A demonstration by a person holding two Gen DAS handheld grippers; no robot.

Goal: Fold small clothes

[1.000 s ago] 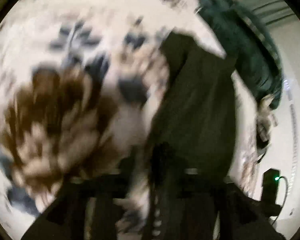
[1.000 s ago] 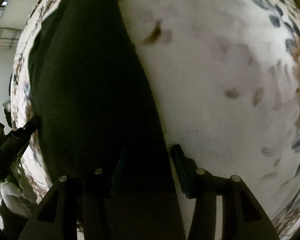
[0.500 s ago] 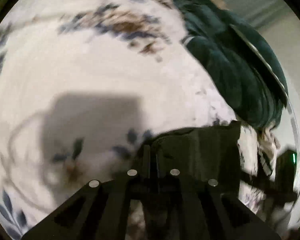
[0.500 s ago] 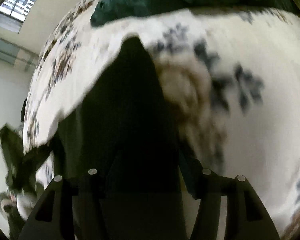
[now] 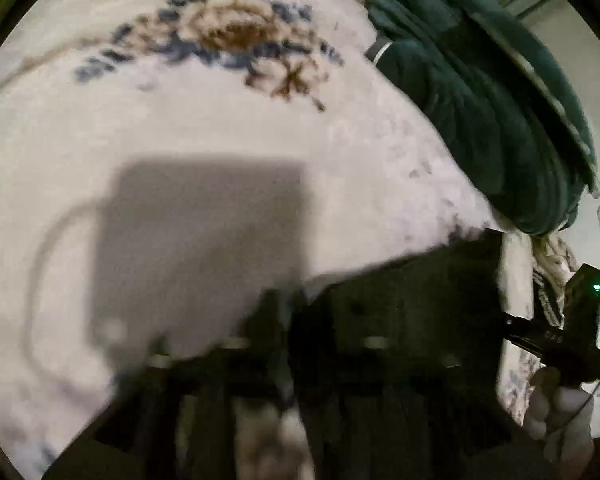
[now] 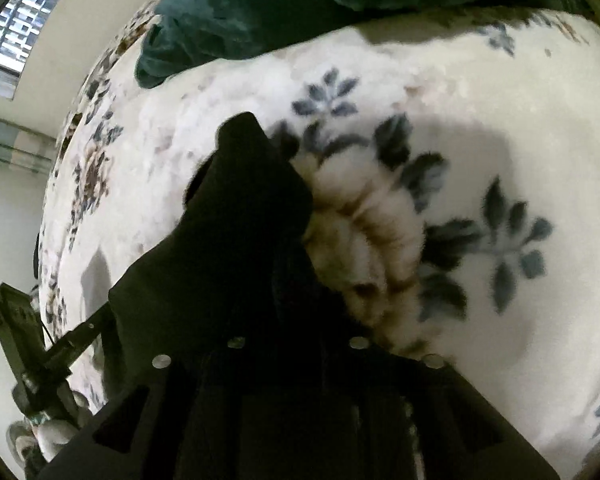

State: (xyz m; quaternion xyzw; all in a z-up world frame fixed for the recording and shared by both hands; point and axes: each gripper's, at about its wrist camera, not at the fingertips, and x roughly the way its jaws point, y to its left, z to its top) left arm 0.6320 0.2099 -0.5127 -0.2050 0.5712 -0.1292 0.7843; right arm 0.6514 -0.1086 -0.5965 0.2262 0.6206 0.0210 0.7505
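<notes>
A small black garment (image 5: 412,300) stretches between both grippers, just above a white floral fleece blanket (image 5: 220,128). My left gripper (image 5: 296,320) is shut on one edge of it; the cloth runs right toward the other gripper's body (image 5: 572,344). In the right wrist view the same black garment (image 6: 228,248) bunches up over my right gripper (image 6: 296,336), which is shut on it; its fingertips are hidden by the cloth. The left gripper's body (image 6: 24,356) shows at the lower left.
A dark green velvet blanket (image 5: 500,92) lies heaped along the far side of the bed, also in the right wrist view (image 6: 300,4). The floral blanket (image 6: 480,128) fills the rest. A window (image 6: 16,24) and pale wall are at upper left.
Both grippers have carried the black garment forward and down over the blanket. The cloth, which filled the views a second ago, now hangs lower and more bunched.
</notes>
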